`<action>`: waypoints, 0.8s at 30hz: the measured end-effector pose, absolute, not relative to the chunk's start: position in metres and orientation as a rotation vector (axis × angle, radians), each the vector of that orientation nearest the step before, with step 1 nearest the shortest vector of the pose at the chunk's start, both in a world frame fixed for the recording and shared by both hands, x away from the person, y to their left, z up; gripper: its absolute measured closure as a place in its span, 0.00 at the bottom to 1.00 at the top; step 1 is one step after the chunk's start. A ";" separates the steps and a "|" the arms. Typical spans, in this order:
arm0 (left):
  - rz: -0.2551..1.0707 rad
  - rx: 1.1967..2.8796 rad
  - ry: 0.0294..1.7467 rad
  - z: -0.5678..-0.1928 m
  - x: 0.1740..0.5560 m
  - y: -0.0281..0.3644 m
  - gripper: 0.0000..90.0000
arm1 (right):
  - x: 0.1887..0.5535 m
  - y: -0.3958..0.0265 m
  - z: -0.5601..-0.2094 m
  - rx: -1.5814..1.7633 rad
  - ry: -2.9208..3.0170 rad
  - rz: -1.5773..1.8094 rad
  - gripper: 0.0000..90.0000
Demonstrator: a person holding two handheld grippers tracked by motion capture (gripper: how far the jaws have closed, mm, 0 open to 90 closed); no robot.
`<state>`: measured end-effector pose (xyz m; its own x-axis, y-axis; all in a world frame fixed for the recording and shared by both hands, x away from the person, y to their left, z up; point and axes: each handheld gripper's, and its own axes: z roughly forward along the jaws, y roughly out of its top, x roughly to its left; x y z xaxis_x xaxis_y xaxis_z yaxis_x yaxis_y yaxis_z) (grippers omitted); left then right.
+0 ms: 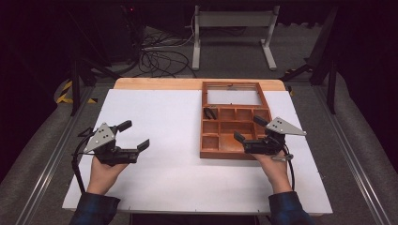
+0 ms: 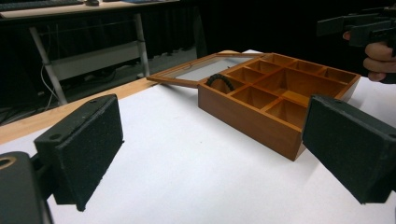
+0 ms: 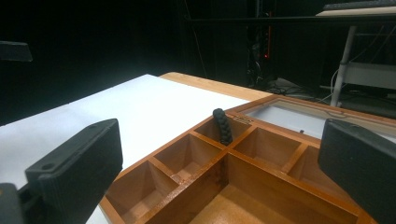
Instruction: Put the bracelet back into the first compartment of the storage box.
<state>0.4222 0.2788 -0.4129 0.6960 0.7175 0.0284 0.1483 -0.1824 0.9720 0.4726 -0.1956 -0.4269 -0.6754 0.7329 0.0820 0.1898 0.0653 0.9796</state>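
While the left gripper (image 1: 130,136) and right gripper (image 1: 251,128) hold their jaws apart, the compartmented brown wooden box (image 1: 213,150) lies lengthwise away from the person, glass-paned lid (image 1: 233,96) open flat beyond, black braided cord (image 1: 209,113) in its far-left compartment.

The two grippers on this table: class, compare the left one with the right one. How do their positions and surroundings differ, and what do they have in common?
The left gripper hovers over the bare white table, well away from the wooden box; the right gripper sits over the box's near right corner. The left gripper's jaws point towards the box from the side, while the right gripper's jaws point across its compartments, towards the black braided cord. Both are open, empty and hand-held.
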 end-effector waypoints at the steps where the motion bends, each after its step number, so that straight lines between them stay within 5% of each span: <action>1: 0.590 1.706 0.701 -0.413 0.422 0.279 0.07 | 0.472 -0.196 -0.428 0.919 1.912 1.643 0.01; 24: 0.589 1.706 0.712 -0.414 0.419 0.283 0.07 | 0.463 -0.215 -0.432 0.893 1.894 1.664 0.01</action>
<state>0.4188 0.2825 -0.4140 0.6910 0.7225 0.0211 0.1561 -0.1777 0.9716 0.4627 -0.2153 -0.4315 -0.6818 0.7277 0.0746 0.1674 0.0560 0.9843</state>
